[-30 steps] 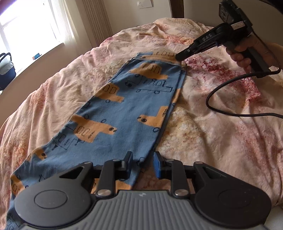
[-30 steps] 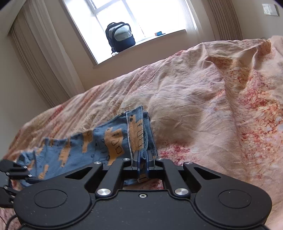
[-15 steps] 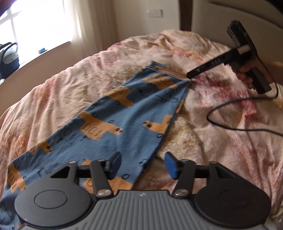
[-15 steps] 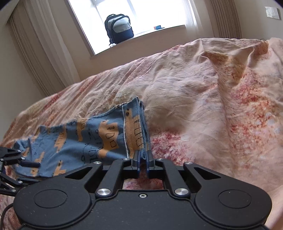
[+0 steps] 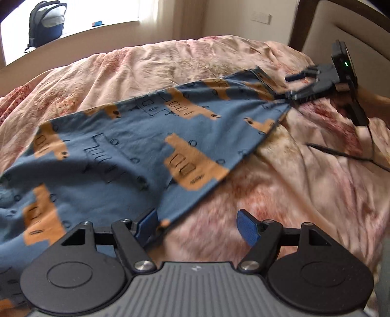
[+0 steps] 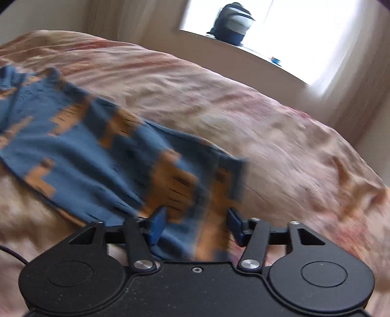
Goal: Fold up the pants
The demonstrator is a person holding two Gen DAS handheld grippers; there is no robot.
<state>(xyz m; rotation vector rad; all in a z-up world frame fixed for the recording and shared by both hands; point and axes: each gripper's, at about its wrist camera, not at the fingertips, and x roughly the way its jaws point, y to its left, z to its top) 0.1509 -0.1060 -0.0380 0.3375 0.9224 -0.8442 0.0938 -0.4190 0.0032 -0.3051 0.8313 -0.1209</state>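
Note:
The blue pants with orange vehicle prints (image 5: 136, 146) lie folded lengthwise on the pink floral bedspread (image 5: 304, 195). My left gripper (image 5: 197, 226) is open and empty, its left pad at the pants' near edge. My right gripper (image 6: 195, 224) is open, with the waistband end of the pants (image 6: 185, 180) lying loose between its pads. In the left wrist view the right gripper (image 5: 295, 86) shows at the far waistband corner with its fingers spread. The right wrist view is motion-blurred.
A dark backpack (image 5: 46, 22) sits on the windowsill beyond the bed. A padded headboard (image 5: 346, 26) rises at the right. The right gripper's black cable (image 5: 341, 153) trails over the bedspread.
My right gripper has opened and let go of the waistband, and its view has swung. My left gripper has opened wider and moved closer over the pants.

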